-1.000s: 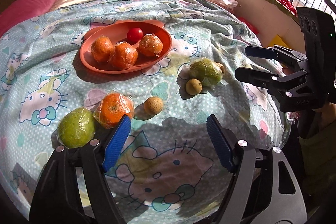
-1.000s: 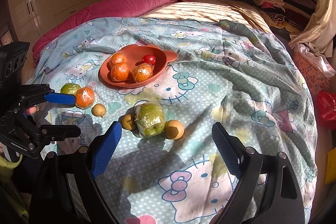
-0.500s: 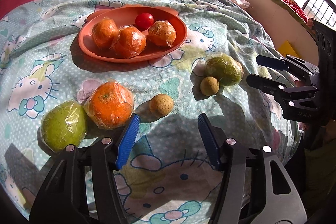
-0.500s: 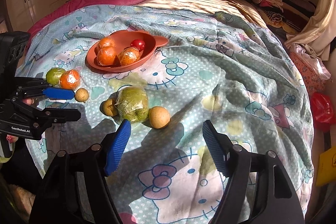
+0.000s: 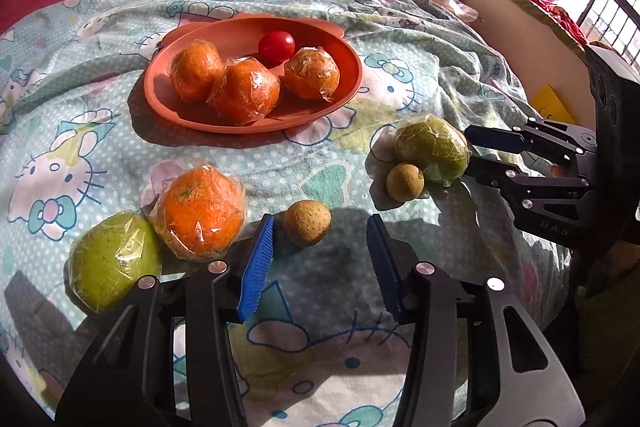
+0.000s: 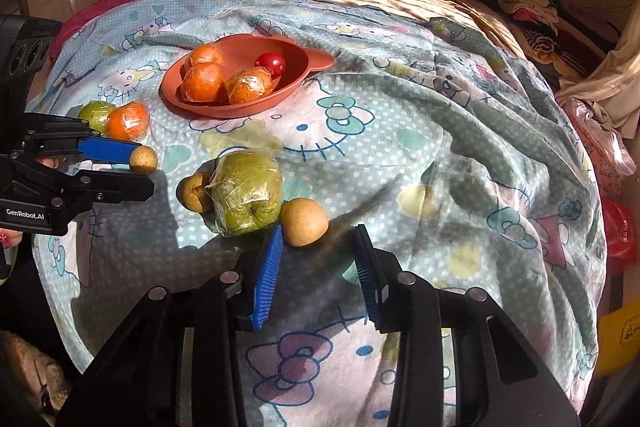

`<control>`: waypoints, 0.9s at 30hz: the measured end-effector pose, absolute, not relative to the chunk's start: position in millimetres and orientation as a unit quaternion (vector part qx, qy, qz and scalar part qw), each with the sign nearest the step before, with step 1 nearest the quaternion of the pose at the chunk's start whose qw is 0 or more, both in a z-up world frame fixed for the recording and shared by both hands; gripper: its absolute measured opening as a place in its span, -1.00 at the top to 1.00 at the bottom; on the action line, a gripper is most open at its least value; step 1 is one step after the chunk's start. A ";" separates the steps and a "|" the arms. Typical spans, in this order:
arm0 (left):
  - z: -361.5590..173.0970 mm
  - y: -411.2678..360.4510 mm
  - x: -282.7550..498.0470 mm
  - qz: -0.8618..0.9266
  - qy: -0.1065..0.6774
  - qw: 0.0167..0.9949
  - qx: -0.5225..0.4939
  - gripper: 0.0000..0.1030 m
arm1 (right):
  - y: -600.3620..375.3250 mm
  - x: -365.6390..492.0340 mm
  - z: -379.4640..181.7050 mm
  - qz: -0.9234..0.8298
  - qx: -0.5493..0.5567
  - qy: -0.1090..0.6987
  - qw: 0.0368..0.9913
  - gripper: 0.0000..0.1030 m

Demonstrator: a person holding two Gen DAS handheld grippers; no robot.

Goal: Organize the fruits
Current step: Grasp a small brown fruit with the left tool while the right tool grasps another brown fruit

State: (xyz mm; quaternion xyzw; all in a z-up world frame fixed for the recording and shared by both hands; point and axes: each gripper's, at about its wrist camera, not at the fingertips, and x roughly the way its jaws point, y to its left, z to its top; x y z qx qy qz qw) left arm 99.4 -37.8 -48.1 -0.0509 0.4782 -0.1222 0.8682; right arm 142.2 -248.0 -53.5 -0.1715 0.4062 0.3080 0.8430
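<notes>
Left gripper point(image 5: 320, 247): jaws are standing open, gripping nothing; a small brown fruit point(image 5: 307, 222) is lying just ahead between the tips.
Right gripper point(image 6: 316, 259): jaws are standing open and empty; a tan fruit point(image 6: 305, 221) is sitting just beyond the left pad point(image 6: 267, 273).
Room: bare quilt point(image 6: 440, 155) is spreading to the right of the tan fruit.
Loose fruit: a wrapped green fruit point(image 6: 246, 191) is touching the tan one; a wrapped orange point(image 5: 200, 213) and a green fruit point(image 5: 114, 269) are lying side by side.
Plate point(image 5: 192, 119): it is holding three wrapped oranges point(image 5: 245, 90) and a tomato point(image 5: 276, 46); its long axis is running left to right in the left view.
</notes>
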 end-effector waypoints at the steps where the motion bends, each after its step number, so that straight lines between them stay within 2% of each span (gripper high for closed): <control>1: -48.4 -38.4 99.9 -0.123 0.478 0.868 -0.050 0.24 | -247.5 143.6 -53.7 0.310 -0.172 0.406 0.842 0.34; 14: -50.6 -37.2 103.7 -0.122 0.477 0.869 -0.051 0.38 | -236.4 159.1 -57.5 0.344 -0.197 0.403 0.825 0.38; 18: -51.3 -36.4 105.0 -0.122 0.476 0.869 -0.051 0.43 | -231.6 162.1 -60.2 0.347 -0.202 0.406 0.821 0.47; 19: -51.7 -35.8 105.7 -0.122 0.477 0.869 -0.053 0.44 | -231.4 162.4 -60.1 0.349 -0.200 0.406 0.821 0.52; 25: -52.9 -36.1 108.5 -0.123 0.476 0.869 -0.051 0.48 | -236.3 164.5 -59.7 0.349 -0.178 0.412 0.823 0.53; 27: -53.1 -35.8 109.2 -0.121 0.476 0.870 -0.050 0.55 | -240.7 165.8 -58.1 0.347 -0.162 0.414 0.826 0.53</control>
